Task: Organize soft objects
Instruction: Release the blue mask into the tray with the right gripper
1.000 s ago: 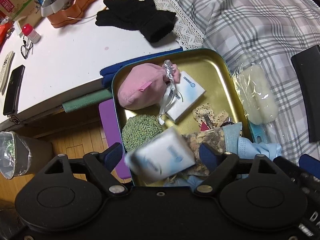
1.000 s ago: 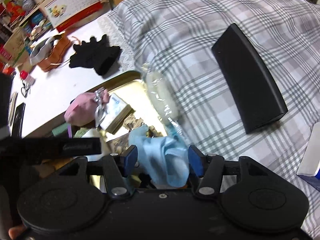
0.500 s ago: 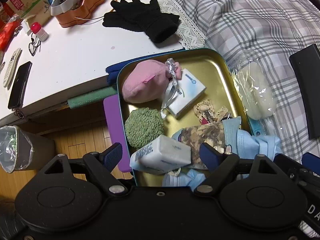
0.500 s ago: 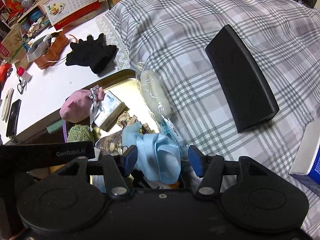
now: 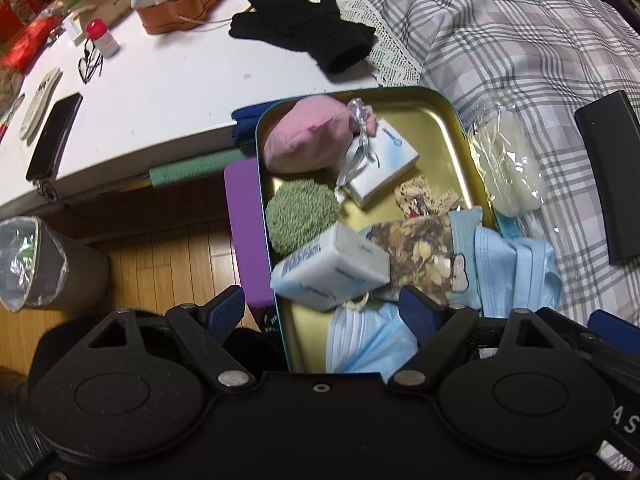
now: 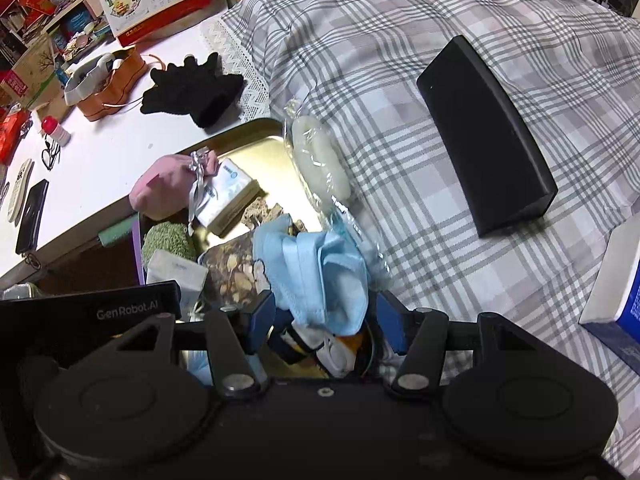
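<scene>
A gold tin tray [image 5: 436, 128] holds a pink pouch [image 5: 304, 140], a green knitted pad [image 5: 300, 216], two white tissue packs [image 5: 332, 272], a floral pouch [image 5: 420, 256] and blue face masks [image 5: 516, 268]. My left gripper [image 5: 320, 312] is open and empty above the tray's near end. My right gripper [image 6: 326, 318] is open, with a blue face mask [image 6: 316, 272] lying between its fingers over the tray's right edge. A white item in clear plastic [image 6: 320, 164] lies on the plaid cloth beside the tray. A black glove [image 5: 304, 36] lies on the white table.
A black box [image 6: 484, 136] lies on the plaid cloth at right, with a white and blue box [image 6: 616, 292] near it. The white table [image 5: 160, 92] carries an orange tin [image 5: 180, 0], a phone, glasses and a small bottle. A lined bin [image 5: 36, 264] stands on the floor.
The tissue pack left my left gripper and came to rest in the tray. My left gripper drew back. The right gripper stays open, its fingers on either side of the blue mask.
</scene>
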`<action>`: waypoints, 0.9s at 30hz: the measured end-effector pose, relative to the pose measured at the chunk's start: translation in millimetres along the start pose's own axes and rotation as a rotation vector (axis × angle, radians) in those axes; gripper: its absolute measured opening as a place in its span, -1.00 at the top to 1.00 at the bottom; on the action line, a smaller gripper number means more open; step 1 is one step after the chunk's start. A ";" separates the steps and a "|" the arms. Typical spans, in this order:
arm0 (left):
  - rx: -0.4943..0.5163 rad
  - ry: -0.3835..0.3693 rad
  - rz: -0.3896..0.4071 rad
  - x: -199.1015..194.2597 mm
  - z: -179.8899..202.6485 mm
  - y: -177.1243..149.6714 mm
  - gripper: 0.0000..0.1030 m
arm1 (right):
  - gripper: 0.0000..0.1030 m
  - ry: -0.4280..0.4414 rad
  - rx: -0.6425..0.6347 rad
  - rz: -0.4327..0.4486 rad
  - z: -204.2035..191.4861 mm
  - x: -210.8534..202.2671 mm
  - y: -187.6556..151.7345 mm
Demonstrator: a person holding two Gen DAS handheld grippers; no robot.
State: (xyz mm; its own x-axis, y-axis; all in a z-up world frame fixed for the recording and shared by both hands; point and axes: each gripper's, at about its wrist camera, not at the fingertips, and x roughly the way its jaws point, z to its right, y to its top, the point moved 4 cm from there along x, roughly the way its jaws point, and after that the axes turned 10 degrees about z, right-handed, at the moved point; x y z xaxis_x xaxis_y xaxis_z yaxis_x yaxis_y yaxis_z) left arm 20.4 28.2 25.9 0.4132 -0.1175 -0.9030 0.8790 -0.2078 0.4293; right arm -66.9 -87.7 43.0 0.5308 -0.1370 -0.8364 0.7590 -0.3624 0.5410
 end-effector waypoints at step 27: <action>-0.014 0.015 0.036 -21.4 -1.9 -31.3 -0.57 | -0.08 0.005 -0.036 0.001 4.9 -21.5 -32.5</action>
State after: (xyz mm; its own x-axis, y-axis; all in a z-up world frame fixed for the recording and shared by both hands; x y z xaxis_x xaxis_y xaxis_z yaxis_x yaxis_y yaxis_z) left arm -15.5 39.0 31.8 0.4484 -0.1098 -0.8871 0.8666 -0.1898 0.4615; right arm -104.8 -77.6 43.0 0.5337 -0.1326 -0.8352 0.7712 -0.3289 0.5450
